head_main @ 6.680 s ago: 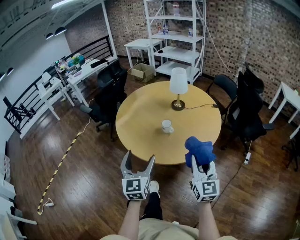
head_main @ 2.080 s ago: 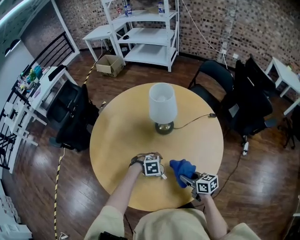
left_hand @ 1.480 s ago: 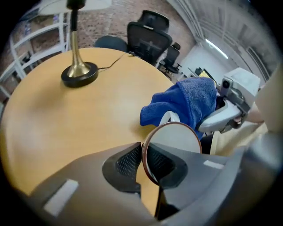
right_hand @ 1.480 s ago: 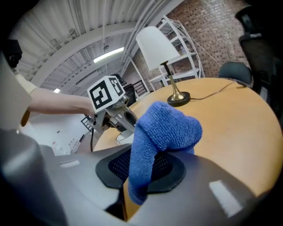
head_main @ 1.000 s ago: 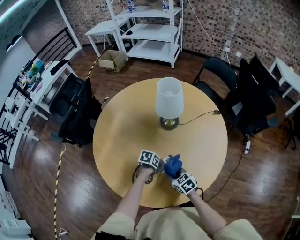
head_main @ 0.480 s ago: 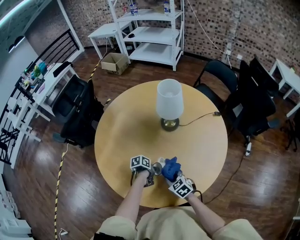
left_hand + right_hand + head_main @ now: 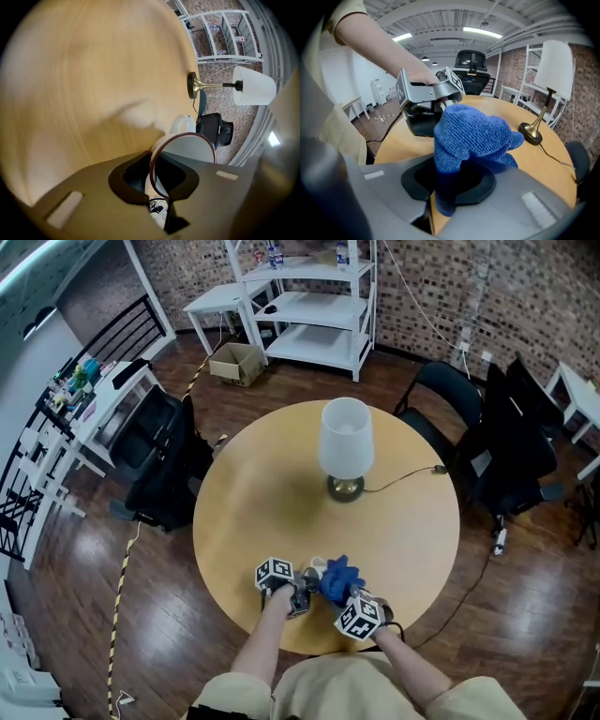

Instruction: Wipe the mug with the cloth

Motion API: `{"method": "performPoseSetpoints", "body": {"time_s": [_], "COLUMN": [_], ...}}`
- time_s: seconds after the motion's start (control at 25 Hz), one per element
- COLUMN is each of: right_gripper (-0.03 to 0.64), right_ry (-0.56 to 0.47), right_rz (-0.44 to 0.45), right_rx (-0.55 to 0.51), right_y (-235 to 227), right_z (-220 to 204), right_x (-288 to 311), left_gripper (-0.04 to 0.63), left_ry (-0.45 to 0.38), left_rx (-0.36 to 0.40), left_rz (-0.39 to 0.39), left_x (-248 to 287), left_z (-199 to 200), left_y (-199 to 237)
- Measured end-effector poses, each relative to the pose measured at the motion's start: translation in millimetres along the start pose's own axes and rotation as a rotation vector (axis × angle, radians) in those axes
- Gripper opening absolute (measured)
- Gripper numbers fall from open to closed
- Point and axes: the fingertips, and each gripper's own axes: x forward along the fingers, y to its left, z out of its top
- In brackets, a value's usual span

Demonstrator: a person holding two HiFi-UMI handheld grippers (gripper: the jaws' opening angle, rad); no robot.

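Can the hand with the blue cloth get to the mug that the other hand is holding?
Probably yes. The right gripper holds the blue cloth right beside the mug, which the left gripper grips by its rim. Nothing shows between cloth and mug.

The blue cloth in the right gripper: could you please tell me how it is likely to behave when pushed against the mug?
The cloth is probably floppy: it bunches in folds where the right gripper pinches it. Its looped pile looks soft, so it should mould to the mug rather than slide.
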Motion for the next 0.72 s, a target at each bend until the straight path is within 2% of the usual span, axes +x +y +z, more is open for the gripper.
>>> {"method": "performPoseSetpoints", "body": {"time_s": [0.16,0.28,0.56,0.72], "right_gripper": [0.066,0.066,0.067,0.067], "right_ry": [0.054,0.088,0.076,0.055], "right_rz": [0.001,0.019,0.052,0.041], "right_rx": [-0.116,-0.153,-0.066,-0.028], "right_y": [5,12,19,10], "right_z": [-2,-7,-16,-14], "right_x": [4,9,18,16], "left_gripper": [0.025,0.026,0.04,0.049], "left_ry": [-0.012,-0.038,-0.096,-0.146], "left_rx": [-0.063,-0.129,-0.167,-0.228], "left_rz": [-0.014,-0.054,-0.062,-0.081], "left_x": [1,0,5,5], "left_z": [-1,0,-1,-1], "left_y": [5,3,-4,-9]}}
